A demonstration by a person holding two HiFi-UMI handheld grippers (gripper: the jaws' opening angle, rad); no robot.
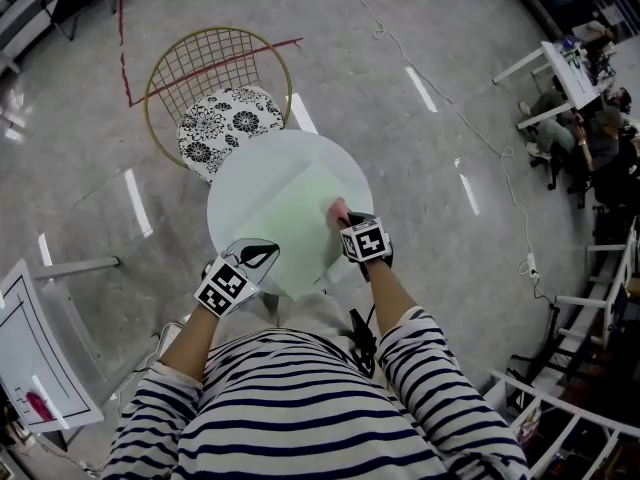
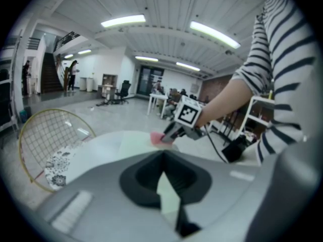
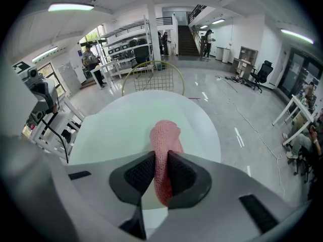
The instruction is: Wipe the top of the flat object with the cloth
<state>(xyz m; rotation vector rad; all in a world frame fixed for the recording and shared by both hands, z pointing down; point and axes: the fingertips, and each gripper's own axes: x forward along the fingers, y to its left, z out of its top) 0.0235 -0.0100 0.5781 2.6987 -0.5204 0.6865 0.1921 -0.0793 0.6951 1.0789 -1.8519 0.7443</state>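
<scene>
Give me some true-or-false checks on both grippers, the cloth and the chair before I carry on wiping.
1. The right gripper is shut on the pink knitted cloth. True.
2. The cloth lies on the chair's cushion. False: it is at the pale green flat sheet on the round white table.
3. The left gripper has its jaws wide apart. False: they are together, at the sheet's near edge.
4. A gold wire chair with a black-and-white floral cushion stands on the far side of the table. True.
</scene>
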